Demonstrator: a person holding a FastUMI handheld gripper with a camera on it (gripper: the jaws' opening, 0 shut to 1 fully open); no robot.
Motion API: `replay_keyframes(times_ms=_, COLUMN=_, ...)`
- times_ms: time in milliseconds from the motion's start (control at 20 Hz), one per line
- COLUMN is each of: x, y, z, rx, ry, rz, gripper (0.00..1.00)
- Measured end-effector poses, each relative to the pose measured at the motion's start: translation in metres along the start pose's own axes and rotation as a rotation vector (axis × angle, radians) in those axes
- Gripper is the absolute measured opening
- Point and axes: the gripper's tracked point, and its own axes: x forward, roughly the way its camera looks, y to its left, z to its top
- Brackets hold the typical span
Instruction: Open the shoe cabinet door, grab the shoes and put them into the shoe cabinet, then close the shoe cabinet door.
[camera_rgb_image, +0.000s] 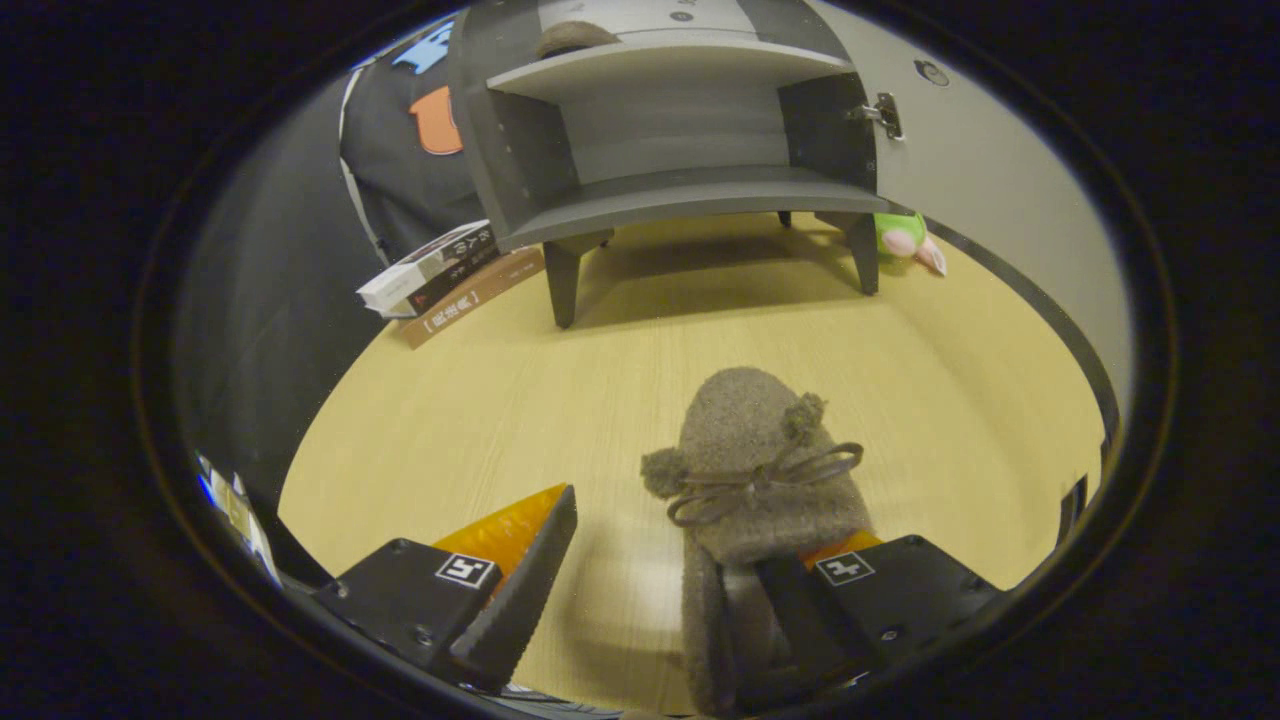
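**Second slipper lined up for the grasp, cabinet already open**

Nearest the lens, the hand-held gripper (655, 580) sits wide open, gripping nothing. Its left finger stands clear over bare counter (450, 420), with a gap between it and the shoe. Its right finger lies against the heel end of the fuzzy brown slipper (755, 470), and appears to reach inside or alongside the heel opening; which of the two cannot be told. The slipper rests on the counter with its toe pointing away, a bow and two pompoms on top.

Beyond the fingers, going left to right: a stack of books (445, 280) lies beside the cabinet's left front leg; the grey shoe cabinet (670, 140) stands with its door (985, 190) swung out to the right, lower shelf empty, and a brown shape on the upper shelf that is probably the other shoe; a green and pink soft toy (908, 240) sits behind the right leg.

The step in hand looks like grabbing the shoe. Next calls for closing the fingers on the heel wall, lifting, and carrying it forward to a shelf.
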Motion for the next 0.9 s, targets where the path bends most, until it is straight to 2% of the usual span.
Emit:
replay_keyframes(times_ms=50, x=0.002, y=-0.002, z=0.000, rx=0.006, ry=0.005, rz=-0.009, gripper=1.00)
replay_keyframes(times_ms=150, x=0.003, y=-0.009, z=0.001, rx=-0.003, ry=0.001, rz=-0.029, gripper=0.92)
replay_keyframes(times_ms=200, x=0.004, y=-0.012, z=0.001, rx=-0.007, ry=0.000, rz=-0.036, gripper=0.80)
replay_keyframes(times_ms=250, x=0.004, y=-0.017, z=0.001, rx=-0.007, ry=0.001, rz=-0.044, gripper=0.75)
replay_keyframes(times_ms=350, x=0.004, y=-0.029, z=0.003, rx=0.020, ry=0.001, rz=-0.066, gripper=0.47)
replay_keyframes(times_ms=400, x=0.003, y=-0.025, z=0.002, rx=0.027, ry=0.007, rz=-0.044, gripper=0.33)
replay_keyframes(times_ms=500, x=0.003, y=-0.019, z=0.001, rx=-0.001, ry=0.020, rz=-0.018, gripper=0.15)
replay_keyframes(times_ms=600, x=-0.004, y=-0.017, z=0.006, rx=0.001, ry=0.029, rz=-0.003, gripper=0.07)
replay_keyframes(times_ms=900, x=-0.074, y=-0.014, z=0.071, rx=-0.009, ry=-0.099, rz=-0.005, gripper=0.06)
